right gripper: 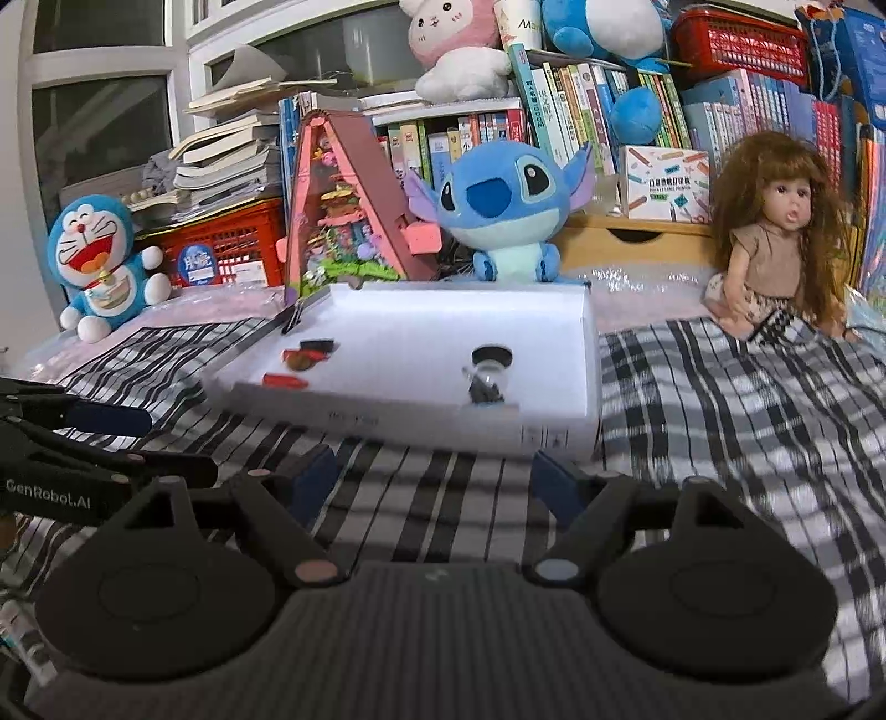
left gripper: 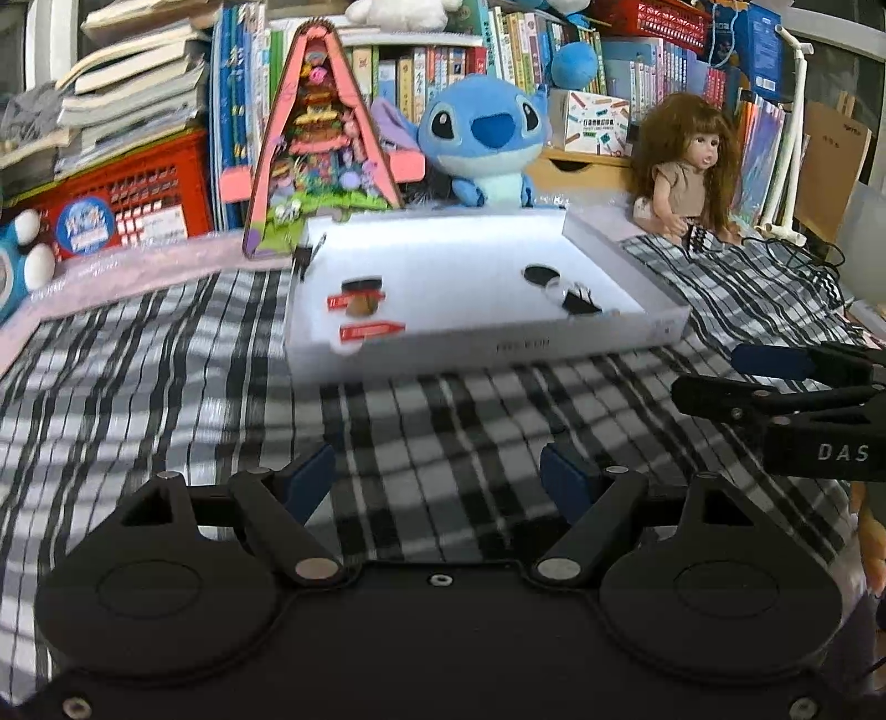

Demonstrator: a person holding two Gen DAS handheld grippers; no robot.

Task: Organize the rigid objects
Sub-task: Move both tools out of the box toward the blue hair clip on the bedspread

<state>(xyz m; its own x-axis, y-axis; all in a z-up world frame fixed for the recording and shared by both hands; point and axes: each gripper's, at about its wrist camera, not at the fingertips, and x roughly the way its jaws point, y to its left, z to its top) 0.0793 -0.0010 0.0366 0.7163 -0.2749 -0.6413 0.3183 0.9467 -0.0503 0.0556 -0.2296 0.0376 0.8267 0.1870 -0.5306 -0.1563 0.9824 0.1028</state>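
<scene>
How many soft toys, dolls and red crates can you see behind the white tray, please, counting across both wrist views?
Soft toys: 4, namely Stitch plush, Doraemon plush, pink rabbit plush, blue-and-white plush
Dolls: 1, long-haired doll
Red crates: 2, lower crate, upper crate
Total: 7

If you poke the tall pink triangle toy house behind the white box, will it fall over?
It might. The tall pink triangle toy house stands high on a fairly narrow base, so a push near its peak could tip it. It looks like stiff board, so it would likely topple whole rather than bend. The blue plush toy beside it may catch it.
</scene>
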